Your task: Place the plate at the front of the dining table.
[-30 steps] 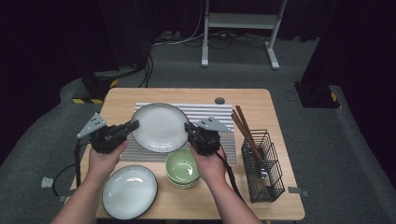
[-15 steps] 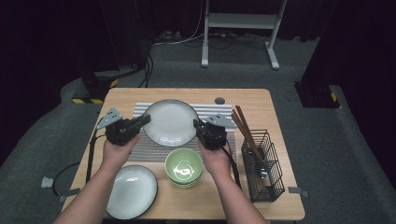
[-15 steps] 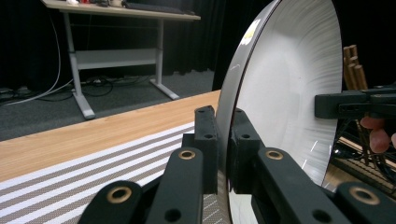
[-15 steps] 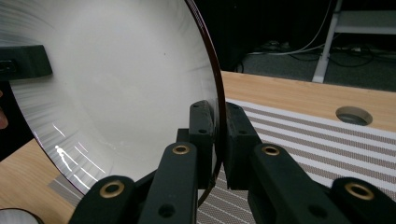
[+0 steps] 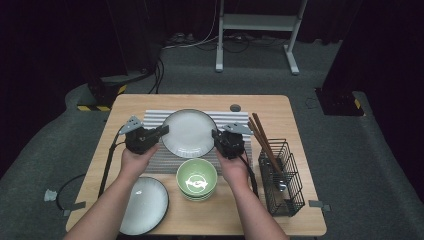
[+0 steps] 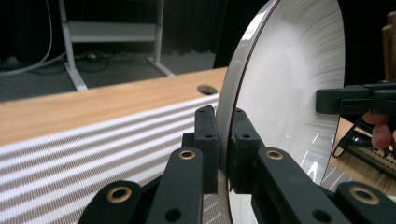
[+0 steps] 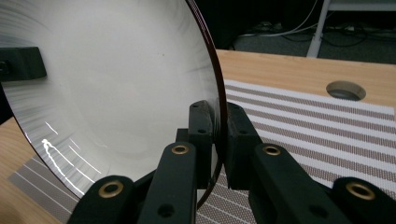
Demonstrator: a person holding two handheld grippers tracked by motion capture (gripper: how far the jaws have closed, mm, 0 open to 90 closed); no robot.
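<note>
Centre of the high view: you hold the pale plate (image 5: 189, 133) over the striped mat (image 5: 155, 120), one gripper at each side of it.
Left gripper (image 5: 161, 131): your jaws are nipped onto the plate's left rim; in the left gripper view (image 6: 224, 154) the rim (image 6: 229, 116) runs up between them, the plate's face to the right.
Right gripper (image 5: 216, 135): your jaws are clamped on the opposite rim; in the right gripper view (image 7: 218, 140) the dark edge (image 7: 219, 93) stands between them (the other gripper's jaw shows at the far left of that view).
Lower centre: a green bowl (image 5: 196, 178), stacked on others, sits just below the plate, between your two wrists and near the mat's lower edge.
Lower left: a second plate (image 5: 144, 205) lies on the bare table (image 5: 300, 220), under your left forearm's side.
Right side: a black wire basket (image 5: 282, 177) with brown chopsticks (image 5: 262, 137) leaning out of it stands close beside your right hand; the sticks' upper ends lie near the gripper's body.
Upper right of the mat: a round hole (image 5: 235, 108) in the tabletop, apart from the plate.
Change: against the frame one second back, the plate and both grippers have moved up the frame and a little right, away from the bowl; against half a second ago the shift is slight, and your grip is the same.
</note>
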